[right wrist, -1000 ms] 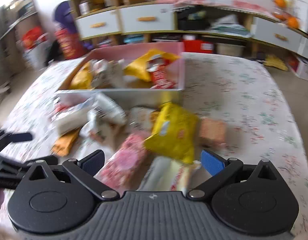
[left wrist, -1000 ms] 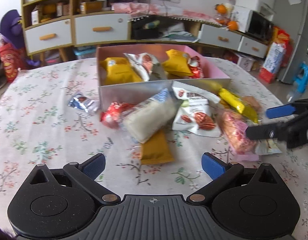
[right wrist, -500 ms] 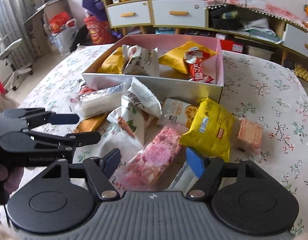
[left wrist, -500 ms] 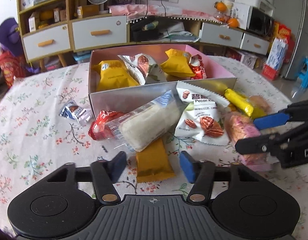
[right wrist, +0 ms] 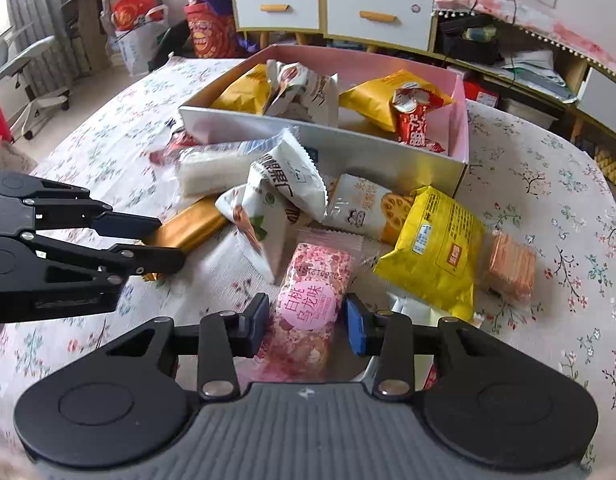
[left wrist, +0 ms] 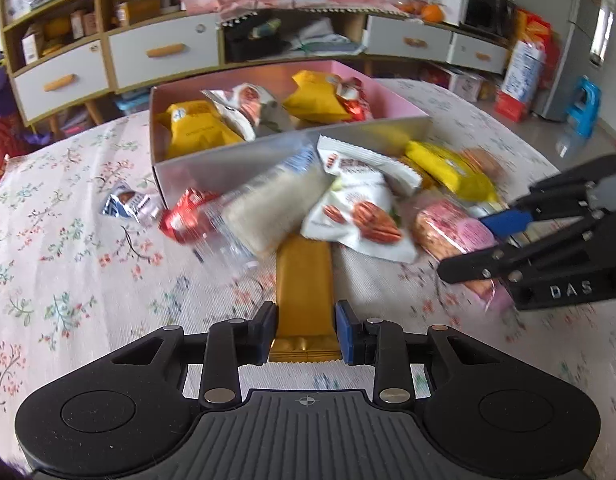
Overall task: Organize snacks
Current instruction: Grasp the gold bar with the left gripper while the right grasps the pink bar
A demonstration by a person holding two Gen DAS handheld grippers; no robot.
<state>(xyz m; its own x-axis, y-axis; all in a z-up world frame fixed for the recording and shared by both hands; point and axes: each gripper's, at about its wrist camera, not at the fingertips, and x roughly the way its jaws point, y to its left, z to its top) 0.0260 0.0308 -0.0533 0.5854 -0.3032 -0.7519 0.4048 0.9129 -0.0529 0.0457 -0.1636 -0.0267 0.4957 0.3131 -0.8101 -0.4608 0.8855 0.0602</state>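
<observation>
A flat gold snack bar point(left wrist: 303, 280) lies on the flowered tablecloth, its near end between the pads of my left gripper point(left wrist: 305, 332), whose jaws are closing and touch its sides. The jaws of my right gripper point(right wrist: 305, 322) are closing on a pink packet point(right wrist: 312, 280), pads against its edges. Each gripper shows in the other's view: the left gripper point(right wrist: 169, 242) on the gold bar point(right wrist: 191, 228), the right gripper point(left wrist: 464, 245) over the pink packet point(left wrist: 448, 228). Behind the loose pile stands a pink box point(left wrist: 243, 164) holding several snacks.
The pile holds a white rice-cracker pack point(left wrist: 275, 208), a pecan packet point(left wrist: 360, 216) and a yellow packet point(right wrist: 436, 248). A brown cracker pack point(right wrist: 512, 266) lies to the right, a small blue packet point(left wrist: 125, 202) to the left. Drawers and shelves stand beyond the table.
Both grippers went from wide open to narrow. The left jaws closed around the gold bar's end, the right jaws around the pink packet. Neither hand shifted much.
</observation>
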